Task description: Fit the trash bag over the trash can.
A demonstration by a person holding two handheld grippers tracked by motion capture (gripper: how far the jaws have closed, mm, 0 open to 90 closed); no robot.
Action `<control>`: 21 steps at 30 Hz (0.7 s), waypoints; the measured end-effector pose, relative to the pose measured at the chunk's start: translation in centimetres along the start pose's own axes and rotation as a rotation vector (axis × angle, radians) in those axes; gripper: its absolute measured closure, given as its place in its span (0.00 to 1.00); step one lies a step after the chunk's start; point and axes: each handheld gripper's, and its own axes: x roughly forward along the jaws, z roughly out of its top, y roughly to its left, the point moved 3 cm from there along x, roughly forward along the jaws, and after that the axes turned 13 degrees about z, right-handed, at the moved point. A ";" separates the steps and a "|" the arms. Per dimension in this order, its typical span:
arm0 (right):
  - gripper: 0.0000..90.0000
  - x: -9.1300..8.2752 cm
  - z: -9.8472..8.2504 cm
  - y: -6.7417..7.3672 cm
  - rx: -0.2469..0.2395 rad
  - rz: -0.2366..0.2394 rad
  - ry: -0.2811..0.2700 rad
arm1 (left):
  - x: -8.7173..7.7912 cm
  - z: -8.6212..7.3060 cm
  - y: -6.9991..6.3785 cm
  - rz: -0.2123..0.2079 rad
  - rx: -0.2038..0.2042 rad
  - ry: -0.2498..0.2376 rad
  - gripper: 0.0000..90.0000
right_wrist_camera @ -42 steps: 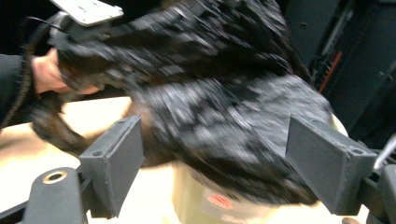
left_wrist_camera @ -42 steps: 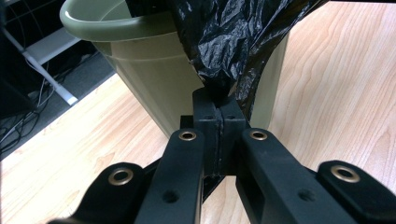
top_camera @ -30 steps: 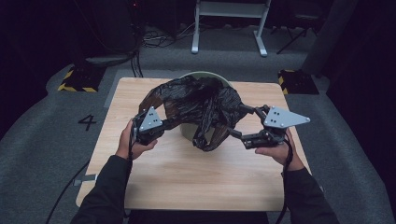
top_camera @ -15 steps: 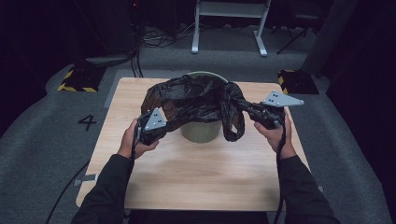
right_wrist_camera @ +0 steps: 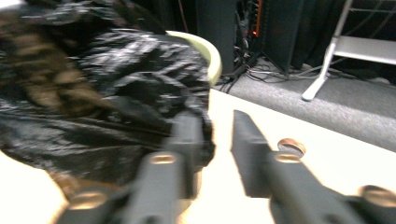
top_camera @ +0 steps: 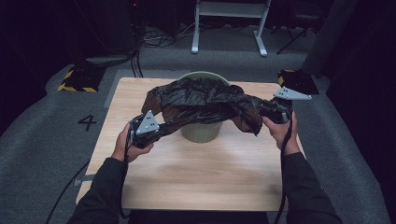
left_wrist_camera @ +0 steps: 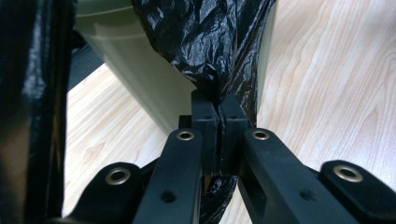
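Observation:
A crumpled black plastic bag (top_camera: pixel 205 100) lies draped over a pale green bin (top_camera: pixel 201 131) at the middle of the wooden table (top_camera: pixel 196 177). My left gripper (top_camera: pixel 161 129) is at the bin's left front, shut on a bunched edge of the bag (left_wrist_camera: pixel 201 37) beside the bin wall (left_wrist_camera: pixel 140 70); its tips (left_wrist_camera: pixel 219 109) pinch the film. My right gripper (top_camera: pixel 264 109) sits at the bag's right end. Its jaws have just been opening; in the right gripper view the right gripper (right_wrist_camera: pixel 215 119) shows a bare gap, with the bag (right_wrist_camera: pixel 93 93) lying against the outer side of one jaw.
The bin's rim (right_wrist_camera: pixel 212 56) shows past the bag. Grey floor surrounds the table, with a painted 4 (top_camera: pixel 87 122) at left, yellow-black striped blocks (top_camera: pixel 77 79) at the far corners, and a white stand (top_camera: pixel 229 23) and cables behind.
The right hand has moved from the bin's front right up toward the far right, spreading the bag wider over the bin. The left hand has stayed put.

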 end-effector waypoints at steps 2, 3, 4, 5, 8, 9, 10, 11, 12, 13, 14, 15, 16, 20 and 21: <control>0.56 -0.3 0.0 0.0 -0.003 -0.003 0.004 | -0.3 0.0 0.1 0.007 -0.003 -0.011 0.97; 0.50 -0.6 0.1 0.2 -0.018 0.003 0.002 | -0.4 0.1 0.1 0.008 -0.007 -0.016 0.97; 0.44 -0.9 0.2 0.4 -0.032 0.007 0.001 | -0.5 0.1 0.1 0.009 -0.005 -0.018 0.97; 0.40 -1.3 0.3 0.6 -0.051 0.010 0.002 | -0.5 0.1 0.1 0.010 0.002 -0.017 0.97; 0.33 -2.5 0.6 1.2 -0.104 0.029 0.009 | -0.4 0.2 0.0 0.013 0.000 -0.018 0.97; 0.32 -2.9 0.6 1.4 -0.119 0.042 0.011 | -0.4 0.3 0.0 0.014 0.002 -0.020 0.97; 0.31 -3.4 0.7 1.5 -0.133 0.047 0.010 | -0.4 0.3 0.0 0.014 0.004 -0.019 0.97; 0.30 -3.9 0.7 1.7 -0.141 0.048 0.014 | -0.3 0.4 -0.1 0.014 0.009 -0.017 0.97; 0.30 -4.3 0.8 1.9 -0.146 0.047 0.011 | -0.3 0.5 -0.2 0.015 0.014 -0.016 0.97; 0.30 -4.9 1.0 2.2 -0.157 0.053 -0.002 | -0.3 0.5 -0.2 0.012 0.017 -0.015 0.97; 0.30 -5.3 1.2 2.5 -0.162 0.057 -0.007 | -0.3 0.6 -0.3 0.018 0.019 -0.016 0.97; 0.30 -5.7 1.4 2.8 -0.174 0.055 -0.015 | -0.3 0.7 -0.3 0.019 0.022 -0.015 0.97; 0.30 -6.1 1.7 3.2 -0.188 0.054 -0.021 | -0.3 0.7 -0.4 0.016 0.022 -0.016 0.97; 0.28 -7.4 2.7 5.1 -0.223 0.090 -0.060 | -0.1 0.8 -0.5 0.021 0.033 -0.009 0.97; 0.28 -7.4 2.8 5.6 -0.233 0.096 -0.061 | -0.1 0.8 -0.6 0.019 0.036 -0.005 0.97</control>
